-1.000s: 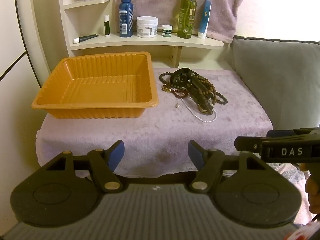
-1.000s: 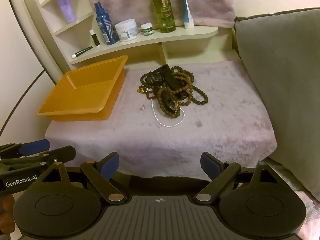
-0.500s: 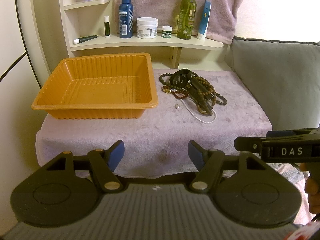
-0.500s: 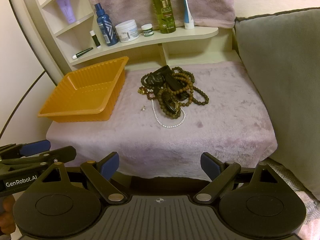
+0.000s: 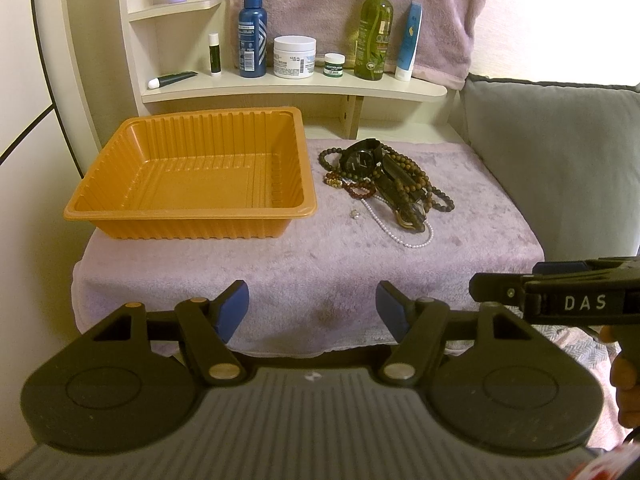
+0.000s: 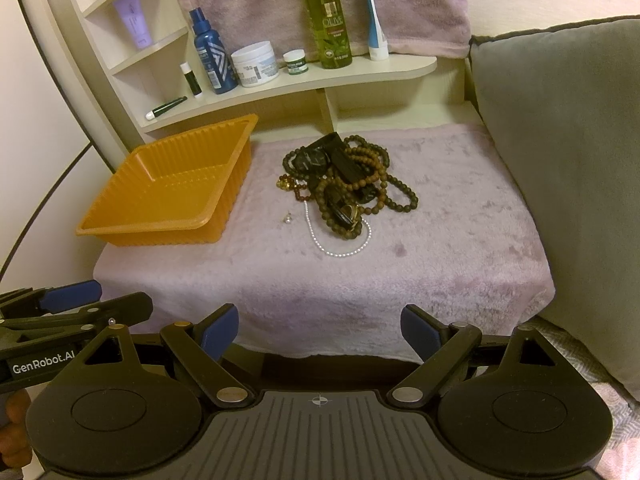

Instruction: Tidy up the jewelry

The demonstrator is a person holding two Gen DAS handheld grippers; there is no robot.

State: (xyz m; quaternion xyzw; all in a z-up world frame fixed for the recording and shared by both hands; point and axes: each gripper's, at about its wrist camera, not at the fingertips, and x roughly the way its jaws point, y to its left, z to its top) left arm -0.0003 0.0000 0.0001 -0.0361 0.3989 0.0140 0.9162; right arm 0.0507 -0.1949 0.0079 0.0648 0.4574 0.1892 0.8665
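Note:
A tangled pile of jewelry (image 5: pixel 390 178) (image 6: pixel 348 184) lies on a lilac towel: brown bead strings, a black watch (image 5: pixel 360 158), a white pearl strand (image 5: pixel 404 236) and a tiny loose earring (image 5: pixel 354 213) (image 6: pixel 287 219). Left of the pile stands an orange plastic tray (image 5: pixel 192 216) (image 6: pixel 160 232) with nothing in it. My left gripper (image 5: pixel 313 312) is open, held back at the towel's near edge, nothing between its blue pads. My right gripper (image 6: pixel 319 334) is open too, also short of the pile. Each gripper shows from the side in the other's view.
A shelf (image 5: pixel 296 86) behind holds a blue spray bottle (image 5: pixel 252 36), a white jar (image 5: pixel 294 56), a green olive bottle (image 5: pixel 374 32) and tubes. A grey cushion (image 5: pixel 560 160) bounds the right side. A towel hangs on the back wall. A person's hand (image 5: pixel 624 380) shows at right.

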